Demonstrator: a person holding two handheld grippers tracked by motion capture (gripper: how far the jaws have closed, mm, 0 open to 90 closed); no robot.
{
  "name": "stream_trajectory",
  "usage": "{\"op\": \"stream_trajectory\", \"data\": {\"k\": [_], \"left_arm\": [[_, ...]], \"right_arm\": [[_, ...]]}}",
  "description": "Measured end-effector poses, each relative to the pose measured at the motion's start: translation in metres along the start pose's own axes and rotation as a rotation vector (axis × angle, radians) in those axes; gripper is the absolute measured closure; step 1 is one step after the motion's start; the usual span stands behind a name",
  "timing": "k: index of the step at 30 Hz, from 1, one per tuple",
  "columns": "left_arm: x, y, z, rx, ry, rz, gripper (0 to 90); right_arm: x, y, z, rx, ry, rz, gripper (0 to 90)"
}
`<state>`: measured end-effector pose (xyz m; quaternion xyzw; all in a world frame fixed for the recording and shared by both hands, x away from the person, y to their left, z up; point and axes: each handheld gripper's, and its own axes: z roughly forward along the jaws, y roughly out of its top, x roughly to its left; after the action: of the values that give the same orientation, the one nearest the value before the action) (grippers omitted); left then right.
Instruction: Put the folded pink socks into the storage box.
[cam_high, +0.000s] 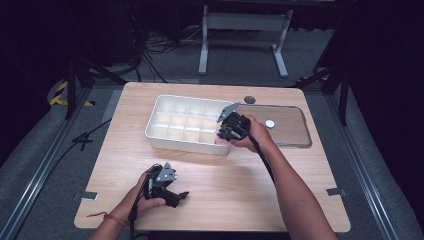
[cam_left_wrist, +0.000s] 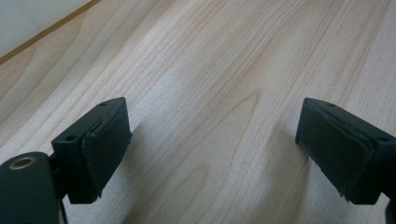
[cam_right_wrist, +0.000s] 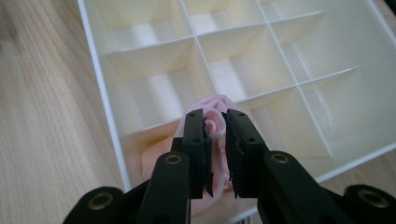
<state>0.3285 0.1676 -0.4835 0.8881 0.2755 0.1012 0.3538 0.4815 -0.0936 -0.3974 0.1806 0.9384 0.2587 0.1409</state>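
A white tray split into several compartments sits in the middle of the wooden table. My right gripper hangs over its near right corner. In the right gripper view the gripper is shut on a fold of a soft pink cloth-like thing, which sags into the corner compartment beside the tray wall; a bit of the pink thing peeks out under the gripper. My left gripper rests low near the table's front edge, open, with bare wood between its pads.
A clear flat lid lies to the right of the tray with a small white round piece on it. A dark round disc sits behind it. The other tray compartments look empty.
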Motion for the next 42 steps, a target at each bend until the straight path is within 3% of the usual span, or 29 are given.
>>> {"op": "stream_trajectory", "data": {"k": [10, 16, 19, 28, 29, 33, 37, 42], "left_arm": [[0.0, 0.0, 0.0, 0.0, -0.001, 0.001, 10.5], [0.0, 0.0, 0.0, 0.0, -0.001, 0.001, 10.5], [0.0, 0.0, 0.0, 0.0, -0.001, 0.001, 10.5], [0.0, 0.0, 0.0, 0.0, -0.001, 0.001, 10.5], [0.0, 0.0, 0.0, -0.001, -0.001, 0.0, 10.5], [0.0, 0.0, 0.0, 0.002, -0.002, 0.002, 10.5], [0.0, 0.0, 0.0, 0.004, -0.003, 0.001, 10.5], [0.0, 0.0, 0.0, 0.007, 0.0, 0.002, 10.3]], "right_arm": [[0.001, -0.004, 0.023, 0.099, 0.038, 0.023, 82.2], [0.004, 0.0, 0.026, 0.136, 0.019, 0.0, 82.8], [0.003, 0.0, 0.027, 0.145, 0.027, 0.016, 83.0], [0.0, -0.005, 0.017, 0.079, 0.042, 0.064, 78.3], [-0.002, -0.009, 0.011, 0.048, 0.047, 0.086, 75.3], [-0.004, -0.013, 0.002, 0.005, 0.043, 0.112, 73.4], [-0.005, -0.018, -0.015, -0.057, 0.029, 0.116, 69.4], [-0.003, -0.022, -0.032, -0.088, 0.003, 0.111, 65.7]]}}
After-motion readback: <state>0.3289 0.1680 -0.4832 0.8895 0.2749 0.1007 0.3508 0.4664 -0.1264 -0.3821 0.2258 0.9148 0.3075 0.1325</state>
